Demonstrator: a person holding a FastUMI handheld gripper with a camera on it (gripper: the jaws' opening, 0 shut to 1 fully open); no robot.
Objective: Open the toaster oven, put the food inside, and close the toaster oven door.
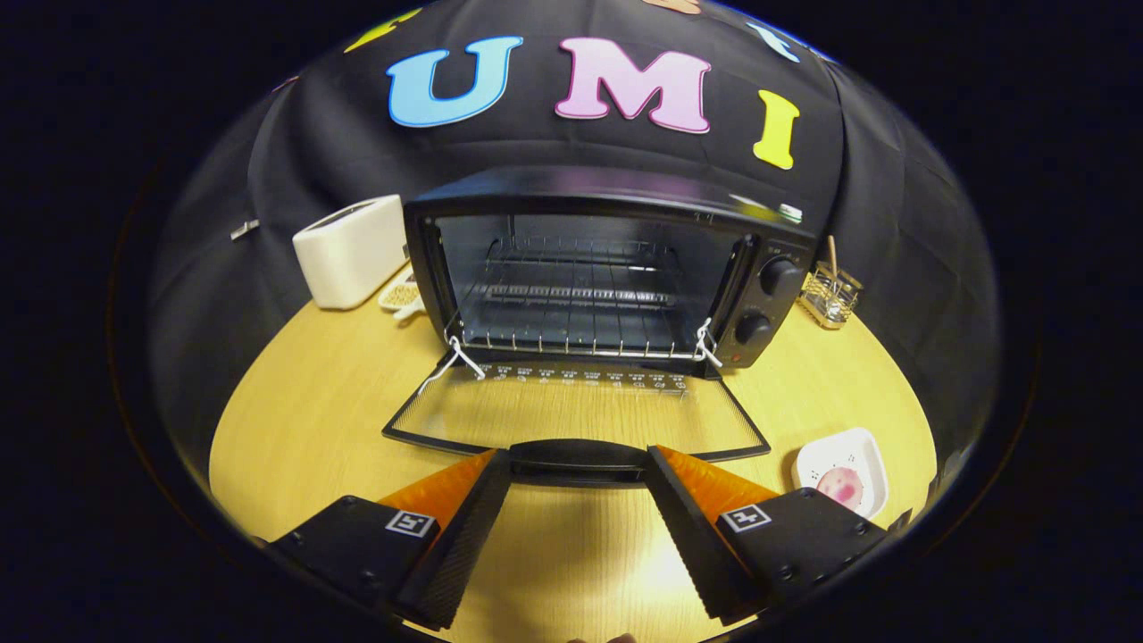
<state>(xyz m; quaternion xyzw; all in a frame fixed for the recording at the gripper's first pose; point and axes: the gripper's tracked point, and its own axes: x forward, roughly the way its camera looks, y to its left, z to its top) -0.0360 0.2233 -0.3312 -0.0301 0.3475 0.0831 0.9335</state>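
The toaster oven (607, 268) stands at the back of the wooden surface (295, 420), its glass door (571, 415) folded flat so the wire rack (571, 335) inside is open to reach. The gripper (578, 464) hangs low with its jaws spread wide and empty; the door's black handle (579, 457) lies between their tips, untouched as far as I can tell. The food (841, 485), something pink, waits on a small white dish (871, 460) just right of the right finger, handy for the next pick, I'd judge.

I see oven (607, 268) mid-table (304, 420), door (571, 415) flat ahead of parted fingers (451, 536); toaster (350, 250) left, plate (844, 469) right.
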